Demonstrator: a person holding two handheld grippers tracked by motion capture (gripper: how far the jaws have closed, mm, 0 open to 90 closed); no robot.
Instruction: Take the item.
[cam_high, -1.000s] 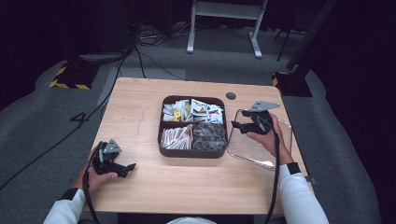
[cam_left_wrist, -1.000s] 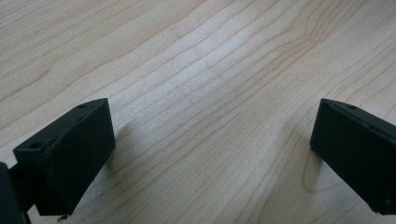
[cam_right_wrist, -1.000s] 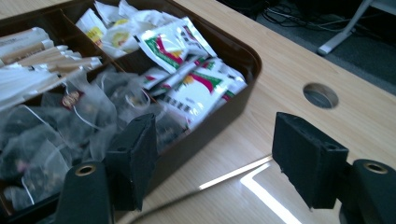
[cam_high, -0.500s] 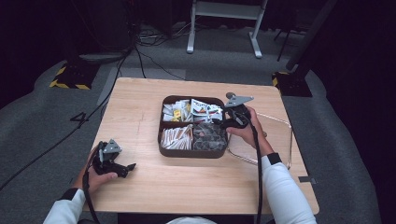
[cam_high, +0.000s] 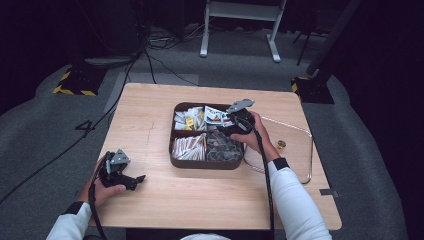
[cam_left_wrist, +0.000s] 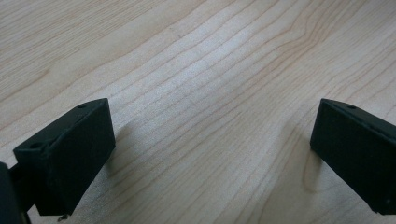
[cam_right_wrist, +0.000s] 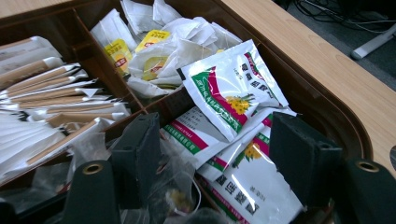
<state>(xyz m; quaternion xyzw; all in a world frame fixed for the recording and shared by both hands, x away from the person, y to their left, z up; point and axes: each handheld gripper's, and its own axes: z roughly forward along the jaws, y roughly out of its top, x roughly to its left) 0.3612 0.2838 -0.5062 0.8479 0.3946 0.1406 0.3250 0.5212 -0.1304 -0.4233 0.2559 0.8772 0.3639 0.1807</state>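
Two black jaws of the right gripper (cam_right_wrist: 219, 158) stand apart, having just closed a little, over white sachets (cam_right_wrist: 233, 93) with green and red print at mid-frame, none pinched; these lie in the brown tray (cam_high: 207, 162) at the high view's centre. Lower left there, the left gripper (cam_high: 132, 180) gapes over bare table (cam_left_wrist: 210, 93)

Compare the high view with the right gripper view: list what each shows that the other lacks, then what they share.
High view alone: the whole table, the left tool resting on it near the front left corner, both sleeves, the wire rack beside the tray, the grey floor.

Right gripper view alone: print on the sachets, red and green stripes with yellow flowers, and yellow tags among the white tea bags.

Both: the brown tray, its paper sticks, and the right tool, open above the sachets.
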